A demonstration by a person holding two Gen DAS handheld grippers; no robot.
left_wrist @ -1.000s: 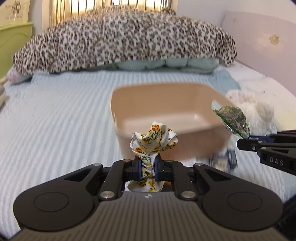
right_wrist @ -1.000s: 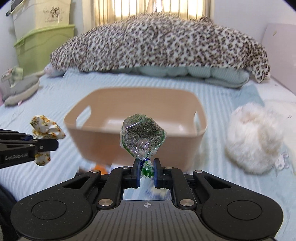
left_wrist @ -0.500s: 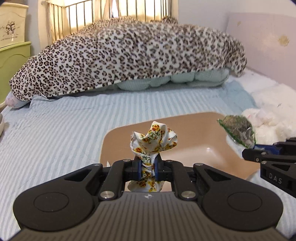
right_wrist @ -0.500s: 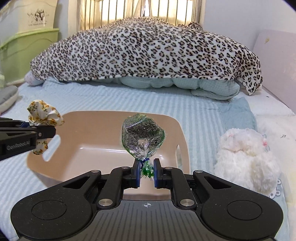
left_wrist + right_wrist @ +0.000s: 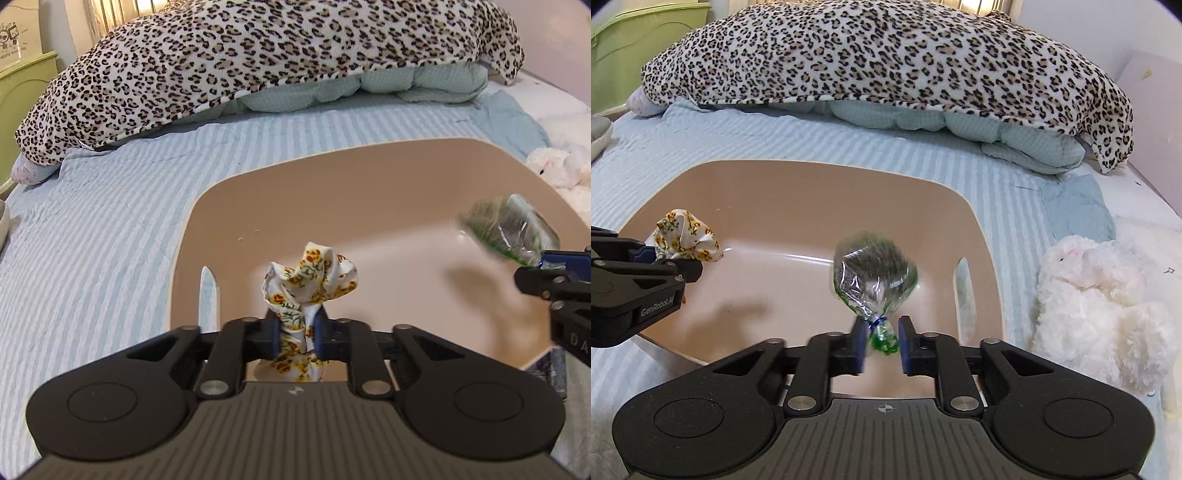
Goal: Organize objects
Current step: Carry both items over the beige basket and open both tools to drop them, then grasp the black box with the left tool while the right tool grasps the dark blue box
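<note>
Green cabinet (image 5: 635,48): at the far left, beyond the bed's edge.
Bed (image 5: 92,229): covered with a pale blue striped sheet; it carries everything here.
Leopard blanket (image 5: 886,55): heaped across the far end of the bed, over a pale green quilt (image 5: 960,125).
Left gripper (image 5: 295,332): jaws clenched on the floral scrunchie (image 5: 312,273), its ruffled top standing above the fingers and a fold hanging below them; it is held over the near left part of the basin.
Basin (image 5: 798,192): tan plastic tub with a handle slot in each side wall, sitting on the sheet in the middle of both views.
Right gripper (image 5: 882,341): jaws spread a little, a gap showing on either side of the bag's tied green neck.
Cellophane bag (image 5: 873,273): clear and green, filled with dark bits, blurred, hanging above the basin's right half just ahead of the right gripper's fingers; I cannot tell whether it touches them.
White plush toy (image 5: 1100,314): lies on the bed just beside the basin's right wall.
</note>
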